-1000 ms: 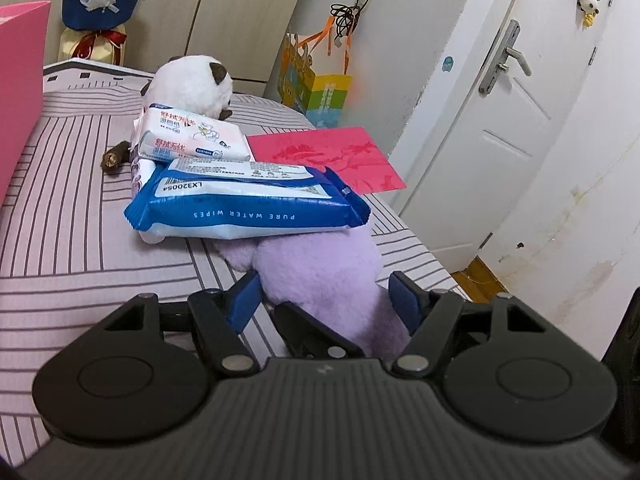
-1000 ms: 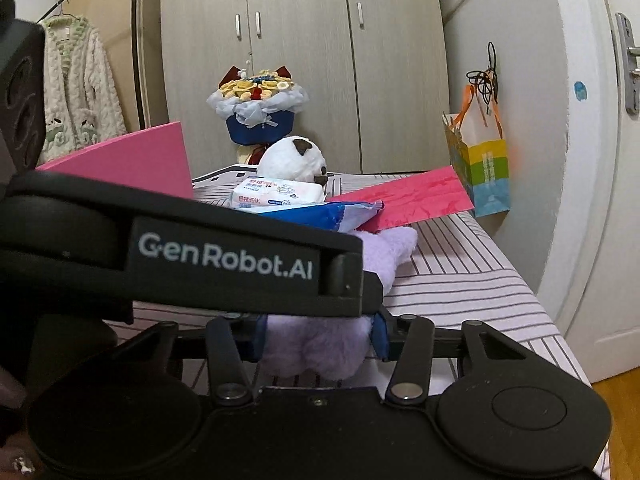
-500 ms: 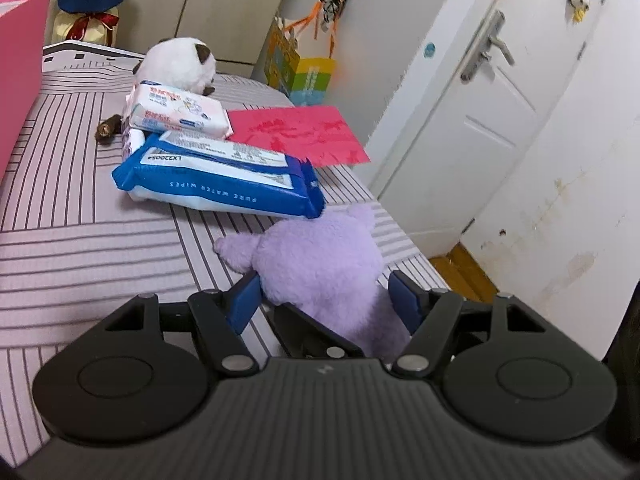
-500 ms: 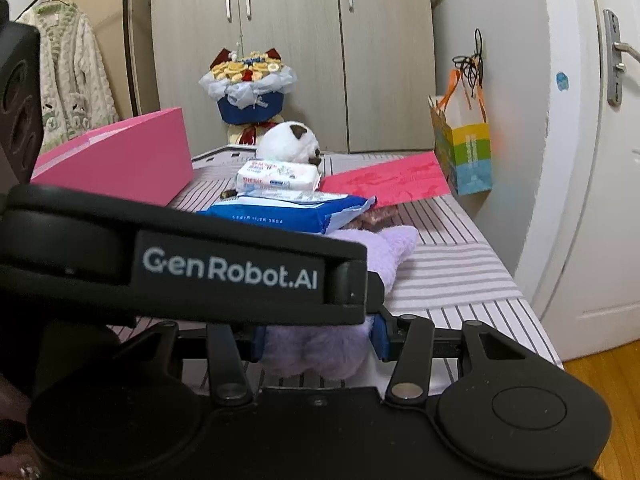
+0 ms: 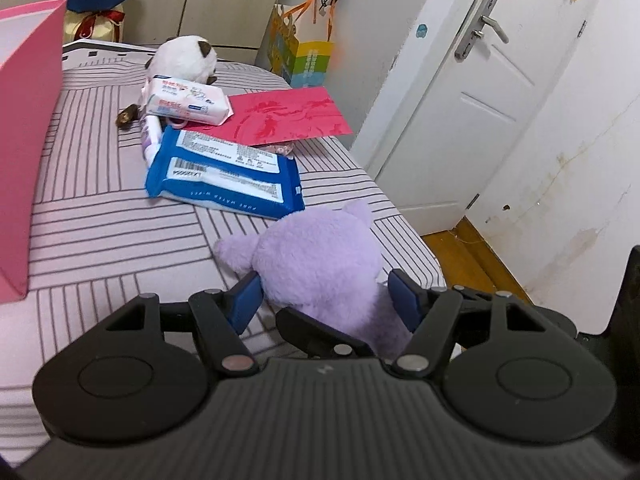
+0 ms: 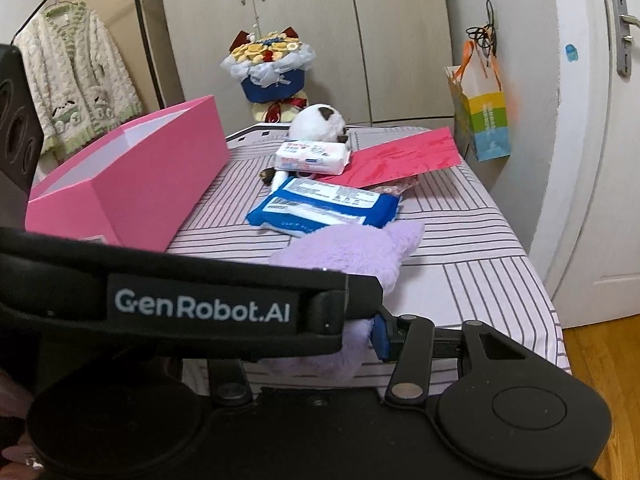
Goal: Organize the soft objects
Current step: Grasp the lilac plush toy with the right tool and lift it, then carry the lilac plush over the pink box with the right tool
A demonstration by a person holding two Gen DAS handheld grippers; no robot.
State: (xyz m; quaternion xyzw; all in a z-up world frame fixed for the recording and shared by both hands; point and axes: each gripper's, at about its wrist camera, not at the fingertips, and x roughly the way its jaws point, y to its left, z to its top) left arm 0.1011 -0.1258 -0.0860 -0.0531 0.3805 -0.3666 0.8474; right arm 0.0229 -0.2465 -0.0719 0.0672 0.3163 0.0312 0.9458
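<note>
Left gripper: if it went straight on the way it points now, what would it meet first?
The purple plush already sits between the left gripper's blue pads. Beyond it, the line probably reaches the blue wipes pack on the bed; depth is unclear.

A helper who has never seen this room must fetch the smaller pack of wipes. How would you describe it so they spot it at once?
Start at the striped bed, near its far end, just in front of the white plush toy with brown ears. The small white and pink soft pack of wipes lies there, beside the flat red card. The nearer blue pack of wipes is larger.
</note>
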